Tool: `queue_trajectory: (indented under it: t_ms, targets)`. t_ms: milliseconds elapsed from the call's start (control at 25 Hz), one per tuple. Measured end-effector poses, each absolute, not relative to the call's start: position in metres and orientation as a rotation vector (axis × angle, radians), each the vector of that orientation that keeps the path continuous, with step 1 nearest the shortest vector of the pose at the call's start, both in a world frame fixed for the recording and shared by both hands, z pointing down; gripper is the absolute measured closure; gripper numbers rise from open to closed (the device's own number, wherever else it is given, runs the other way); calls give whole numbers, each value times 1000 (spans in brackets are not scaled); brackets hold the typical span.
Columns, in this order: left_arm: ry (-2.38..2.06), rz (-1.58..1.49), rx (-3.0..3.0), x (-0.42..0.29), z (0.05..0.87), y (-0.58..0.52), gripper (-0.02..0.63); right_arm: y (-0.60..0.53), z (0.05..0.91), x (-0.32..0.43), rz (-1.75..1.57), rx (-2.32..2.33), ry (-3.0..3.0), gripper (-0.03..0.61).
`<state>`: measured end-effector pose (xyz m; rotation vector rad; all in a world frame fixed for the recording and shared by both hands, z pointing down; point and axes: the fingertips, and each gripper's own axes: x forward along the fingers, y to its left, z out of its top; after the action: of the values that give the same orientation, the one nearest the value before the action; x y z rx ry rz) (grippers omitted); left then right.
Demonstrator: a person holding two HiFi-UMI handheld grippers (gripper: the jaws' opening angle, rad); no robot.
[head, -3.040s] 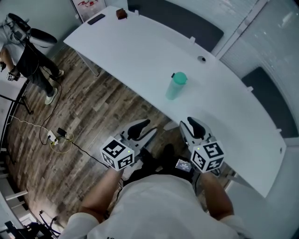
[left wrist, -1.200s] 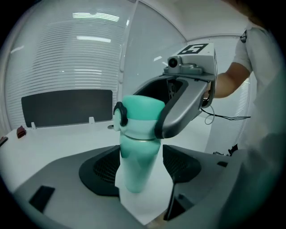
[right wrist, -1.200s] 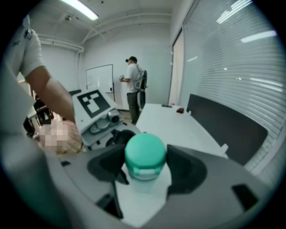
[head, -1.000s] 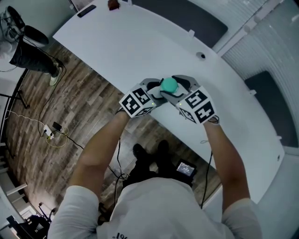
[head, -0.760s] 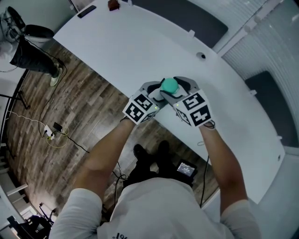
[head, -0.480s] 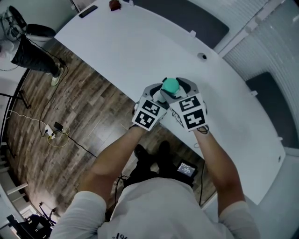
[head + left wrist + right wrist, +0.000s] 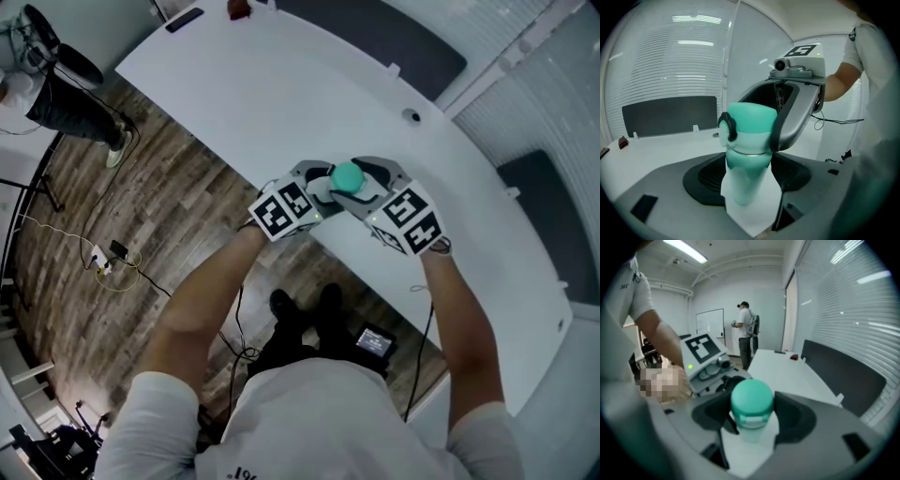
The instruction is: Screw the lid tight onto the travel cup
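- Travel cup [image 7: 743,185] stands upright on the white surface [image 7: 281,94], near the edge facing me.
- Left gripper [image 7: 322,185]: I read its jaws as closed against the cup's pale body, below the lid.
- Right gripper [image 7: 368,180]: jaws narrow, clamped on either side of the teal lid [image 7: 751,401], which sits on top of the cup.

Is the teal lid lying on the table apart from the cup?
No, the lid sits atop the upright travel cup.
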<state>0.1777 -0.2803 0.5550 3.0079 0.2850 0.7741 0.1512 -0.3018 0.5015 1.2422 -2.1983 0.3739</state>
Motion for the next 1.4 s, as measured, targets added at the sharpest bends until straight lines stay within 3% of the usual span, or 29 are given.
queue_trajectory:
  t_ms: [640, 1080, 1400]
  targets:
    - [-351, 641, 2907, 182, 558, -291, 308, -308, 504, 165, 539, 1629, -1966, 276]
    - [265, 735, 2992, 179, 553, -280, 305, -302, 502, 153, 422, 1250, -2199, 276]
    - [-104, 607, 2964, 178, 551, -288, 307, -303, 503, 159, 484, 1469, -2083, 281]
